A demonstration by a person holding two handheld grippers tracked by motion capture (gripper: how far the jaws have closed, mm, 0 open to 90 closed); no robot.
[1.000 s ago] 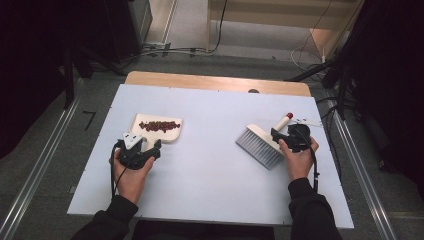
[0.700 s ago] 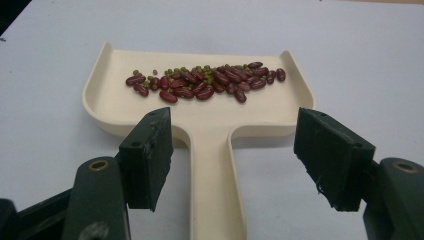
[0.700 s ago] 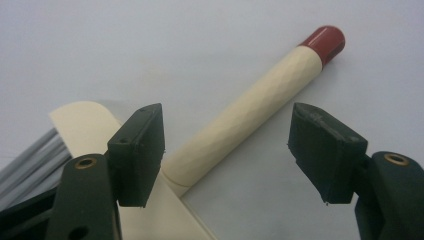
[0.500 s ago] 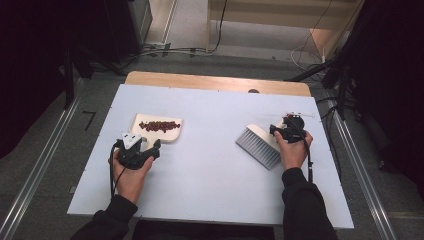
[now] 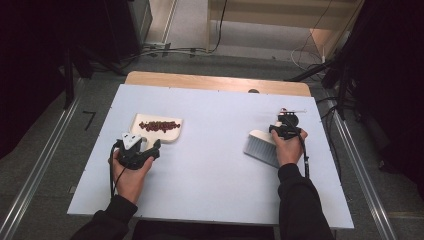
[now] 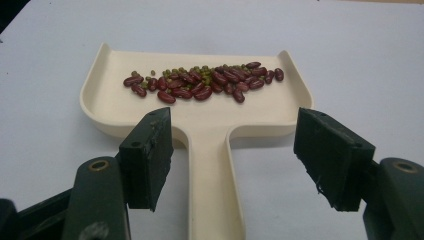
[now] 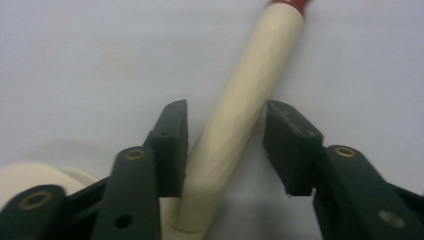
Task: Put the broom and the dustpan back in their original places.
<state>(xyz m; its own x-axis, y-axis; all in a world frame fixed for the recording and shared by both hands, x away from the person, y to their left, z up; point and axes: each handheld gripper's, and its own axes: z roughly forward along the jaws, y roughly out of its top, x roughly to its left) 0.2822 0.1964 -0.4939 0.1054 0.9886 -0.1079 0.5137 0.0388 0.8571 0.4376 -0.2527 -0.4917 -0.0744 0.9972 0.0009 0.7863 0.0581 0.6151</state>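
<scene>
A: What changed?

B: My right claw (image 7: 225, 150) has slid over the brush (image 5: 262, 148) handle, jaws just closing; one pad touches, the other stands clear. No grip yet.

A: And the left?

B: My left claw (image 6: 232, 155) waits apart, astride the dustpan (image 6: 200, 107) handle on the surface (image 5: 215, 165), beans (image 6: 205, 82) aboard.

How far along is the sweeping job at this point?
Done, apparently: the beans lie in the dustpan. In hand: the right gripper has just been closing around the brush handle, one pad not yet touching; the left gripper sits open astride the dustpan's handle. Left, probably: gripping and lifting both.
</scene>
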